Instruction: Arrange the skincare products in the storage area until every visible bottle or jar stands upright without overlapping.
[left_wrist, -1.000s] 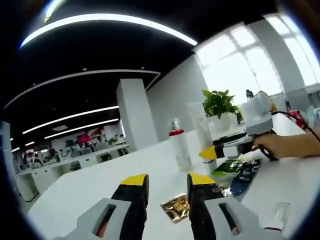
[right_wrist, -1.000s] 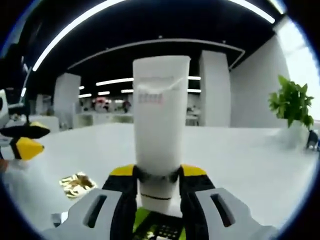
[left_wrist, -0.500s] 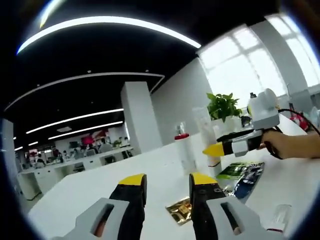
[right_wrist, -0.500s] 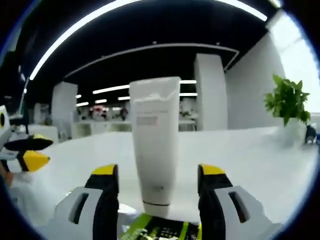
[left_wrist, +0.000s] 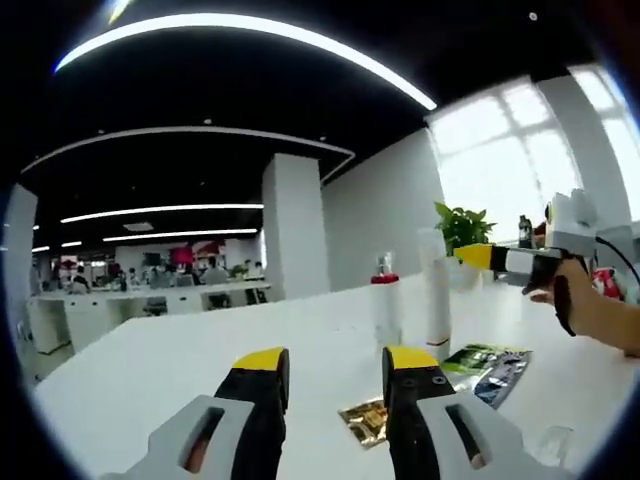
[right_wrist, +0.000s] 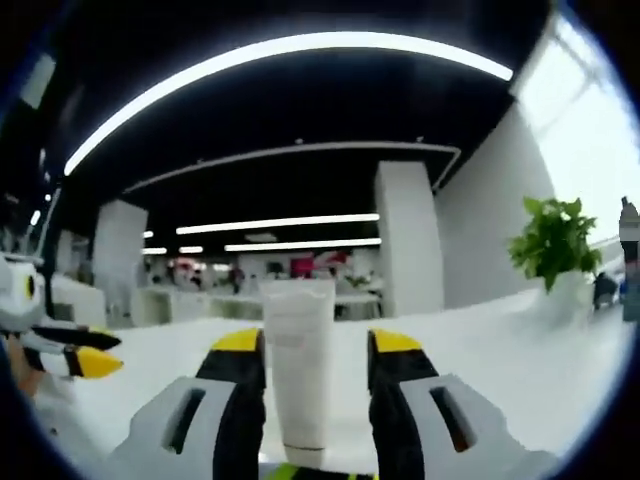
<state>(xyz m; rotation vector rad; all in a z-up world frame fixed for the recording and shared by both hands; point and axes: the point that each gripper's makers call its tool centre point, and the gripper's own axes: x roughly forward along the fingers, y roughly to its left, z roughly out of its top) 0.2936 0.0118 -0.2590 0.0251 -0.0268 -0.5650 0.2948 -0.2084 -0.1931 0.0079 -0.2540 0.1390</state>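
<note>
Standing the white tube (right_wrist: 297, 375) looks done; both grippers' jaws gape empty (next: gold sachet (left_wrist: 364, 421) beside it).

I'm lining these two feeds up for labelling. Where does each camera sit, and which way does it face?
Left gripper view: rides the left gripper, looking across the white table at the spray bottle, tube and sachets; the right gripper and a hand show.
Right gripper view: rides the right gripper, facing the tube; the left gripper shows.
Shared: tube, table, plant.
</note>
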